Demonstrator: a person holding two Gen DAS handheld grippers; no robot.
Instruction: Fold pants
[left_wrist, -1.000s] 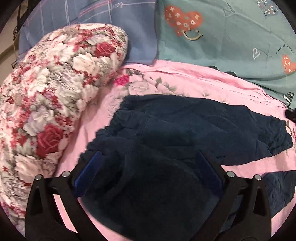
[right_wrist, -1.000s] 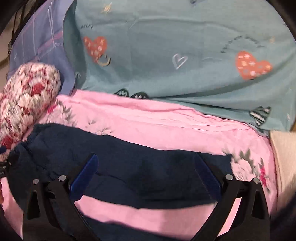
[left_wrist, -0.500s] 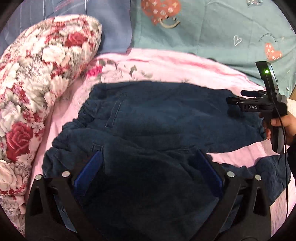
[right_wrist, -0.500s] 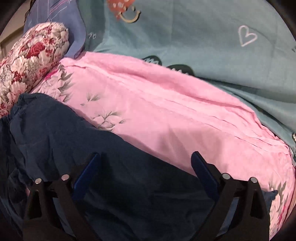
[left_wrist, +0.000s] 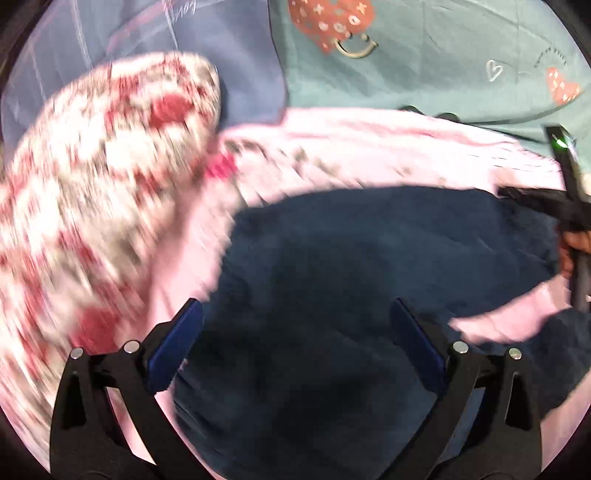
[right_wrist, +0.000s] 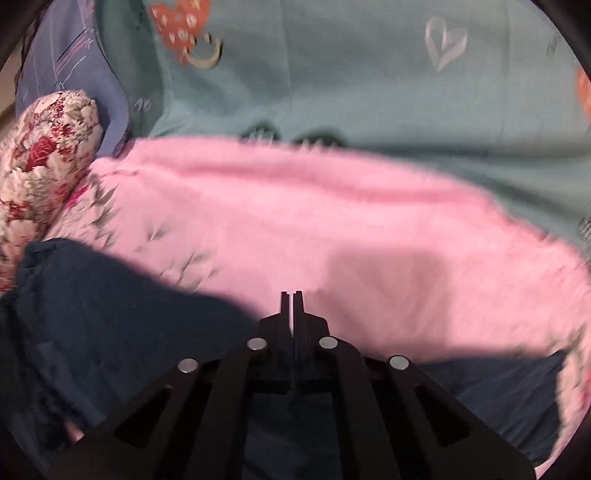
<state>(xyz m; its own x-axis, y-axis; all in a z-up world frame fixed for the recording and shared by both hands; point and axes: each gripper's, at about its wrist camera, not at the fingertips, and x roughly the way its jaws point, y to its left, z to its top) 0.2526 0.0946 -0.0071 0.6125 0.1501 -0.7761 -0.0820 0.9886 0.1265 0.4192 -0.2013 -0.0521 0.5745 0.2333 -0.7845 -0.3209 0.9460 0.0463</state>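
A: Where do we find the pants (left_wrist: 369, 266)?

B: We see them spread dark blue across the pink bedsheet (right_wrist: 332, 229), filling the near and middle part of the left wrist view. In the right wrist view they lie along the near left and pass under the claw. That picture is blurred, so we cannot make out seams or a waistband.

A: And our left gripper (left_wrist: 295, 332)?

B: We hold it spread wide. Its blue pads (left_wrist: 177, 343) stand well apart above the dark cloth, and nothing sits pressed between them.

A: What of our right gripper (right_wrist: 292, 306)?

B: Its jaws have just been closing and now stand pressed together, with only a thin slit between the black tips. The tips lie right at the far edge of the pants, where the dark cloth meets the pink sheet. We cannot tell whether any cloth is caught in them.

A: Do we see that claw from the other side?

B: Yes, at the far right of the left wrist view, a black tool with a green light, held by a hand (left_wrist: 574, 247) at the right end of the pants.

A: What else lies around?

B: A floral pillow (left_wrist: 92, 192) on the left, touching the sheet, and a teal blanket (right_wrist: 369, 81) with hearts on the far side.
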